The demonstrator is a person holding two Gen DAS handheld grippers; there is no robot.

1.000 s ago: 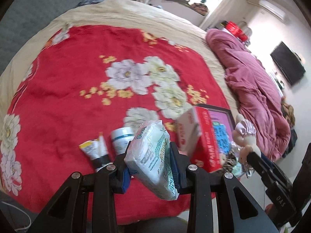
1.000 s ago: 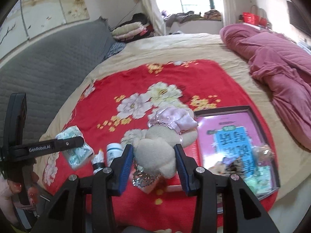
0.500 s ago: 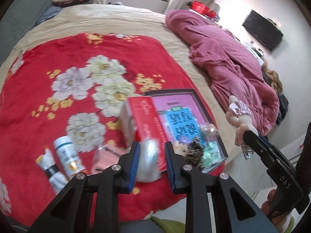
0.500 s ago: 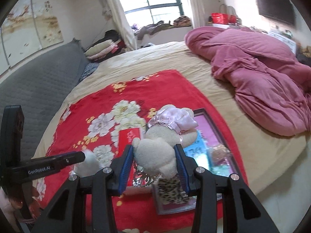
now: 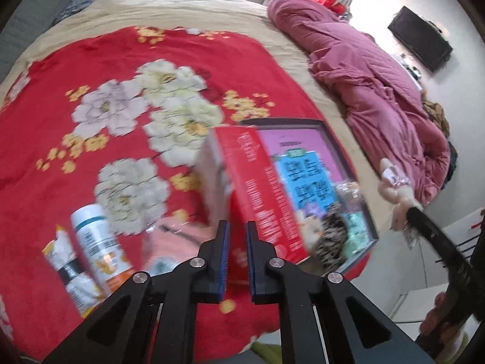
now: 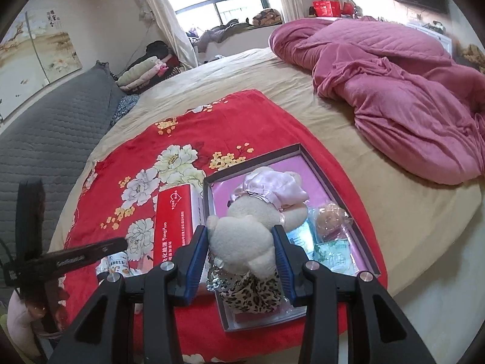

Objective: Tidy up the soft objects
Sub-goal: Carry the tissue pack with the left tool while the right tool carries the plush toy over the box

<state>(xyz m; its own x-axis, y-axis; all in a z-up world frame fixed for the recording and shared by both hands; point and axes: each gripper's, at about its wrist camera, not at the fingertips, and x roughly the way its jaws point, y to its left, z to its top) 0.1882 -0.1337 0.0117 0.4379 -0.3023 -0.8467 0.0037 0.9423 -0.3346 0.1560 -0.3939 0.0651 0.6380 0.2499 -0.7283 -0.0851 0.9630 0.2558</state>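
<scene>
Right wrist view shows the plush bear (image 6: 242, 236), cream with a pink satin dress, clamped between the blue pads of the right tongs (image 6: 241, 261); it hangs above the near part of the shallow tray (image 6: 306, 148) that lies on the red flowered blanket (image 6: 127, 157) on the bed. In the tray I see already a leopard-print piece (image 6: 251, 294), a clear bag with something brownish (image 6: 330, 217) and a pale green packet (image 6: 332, 253), so the free space is mostly at the far, pink end. My judgement is that the first risk is the release place: if the tongs let go here, the bear can land on the leopard piece or on the tray's near rim and roll out onto the blanket, because it is round and light. A shiny trinket dangles under the bear and could catch on a pad. The red carton (image 6: 174, 227) stands just beside the tray's left wall, so a sideways swing could knock it. In the left wrist view the left tongs (image 5: 235, 257) are closed almost fully with nothing between the pads, and they hover close over this carton and a pink soft thing (image 5: 178, 236); the picture is blurred, so a quick move might push the white bottle (image 5: 97, 245) or the carton.
</scene>
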